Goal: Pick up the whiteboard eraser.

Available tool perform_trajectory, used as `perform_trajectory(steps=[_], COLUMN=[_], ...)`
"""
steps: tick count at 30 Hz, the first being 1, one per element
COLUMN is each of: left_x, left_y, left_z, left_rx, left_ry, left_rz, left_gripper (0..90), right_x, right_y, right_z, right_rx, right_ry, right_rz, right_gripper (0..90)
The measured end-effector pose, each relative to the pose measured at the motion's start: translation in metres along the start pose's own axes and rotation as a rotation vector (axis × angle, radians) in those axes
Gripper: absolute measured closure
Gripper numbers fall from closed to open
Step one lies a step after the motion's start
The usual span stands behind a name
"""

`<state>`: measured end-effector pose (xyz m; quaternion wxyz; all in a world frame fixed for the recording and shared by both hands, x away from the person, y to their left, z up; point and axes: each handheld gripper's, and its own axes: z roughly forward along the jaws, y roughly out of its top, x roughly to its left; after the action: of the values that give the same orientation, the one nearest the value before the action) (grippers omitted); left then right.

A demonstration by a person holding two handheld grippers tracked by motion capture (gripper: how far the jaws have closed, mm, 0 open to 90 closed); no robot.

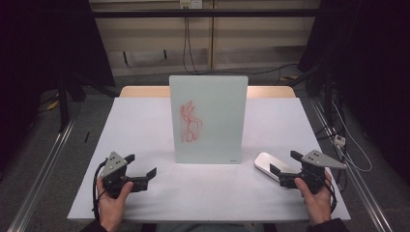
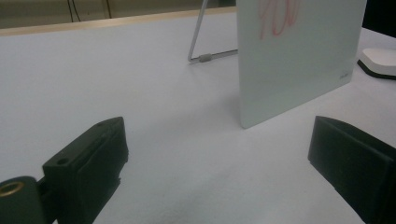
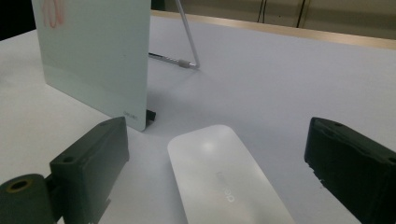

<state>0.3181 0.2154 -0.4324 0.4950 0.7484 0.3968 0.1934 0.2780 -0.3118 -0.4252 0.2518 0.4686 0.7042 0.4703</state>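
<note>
A small glass whiteboard (image 1: 209, 118) stands upright on a wire stand at the table's middle, with red scribbles (image 1: 190, 122) on its face. A flat white eraser (image 1: 269, 165) lies to its right, near the board's lower corner. My left gripper (image 1: 141, 166) rests low at the front left, jaws wide open and empty, pointing toward the whiteboard (image 2: 299, 56). My right gripper (image 1: 285, 162) stands open at the front right, just behind the eraser (image 3: 224, 177), whose near end lies between the jaws without touching them. The whiteboard (image 3: 93, 51) shows left of it.
A white table (image 1: 145, 125) carries everything; its wooden far edge (image 1: 145, 91) shows behind the board. The board's wire stand (image 2: 205, 56) juts out behind it. Cables and dark frame posts surround the table on the floor.
</note>
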Motion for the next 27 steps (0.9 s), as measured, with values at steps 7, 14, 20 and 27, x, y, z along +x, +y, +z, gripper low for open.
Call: perform_trajectory(steps=[7, 14, 20, 27], left_x=[-0.002, -0.002, -0.003, -0.003], left_y=[0.0, -0.001, -0.001, -0.001], left_z=[-0.002, 0.001, 0.001, 0.001], left_rx=[-0.003, 0.003, 0.008, 0.009], left_ry=[-0.016, -0.014, -0.022, -0.021], left_rz=[0.009, -0.001, 0.011, 0.001], left_gripper=[4.9, 4.9, 6.1, 6.1], right_x=[0.001, 0.003, 0.001, -0.002], right_y=[0.002, 0.01, 0.019, 0.022], right_z=[0.002, 0.009, 0.017, 0.029], right_rx=[0.029, 0.075, 0.111, 0.192], right_ry=[0.021, 0.028, 0.046, 0.096], right_rz=[-0.004, -0.039, -0.057, -0.056], right_gripper=[6.3, 6.8, 6.3, 5.8])
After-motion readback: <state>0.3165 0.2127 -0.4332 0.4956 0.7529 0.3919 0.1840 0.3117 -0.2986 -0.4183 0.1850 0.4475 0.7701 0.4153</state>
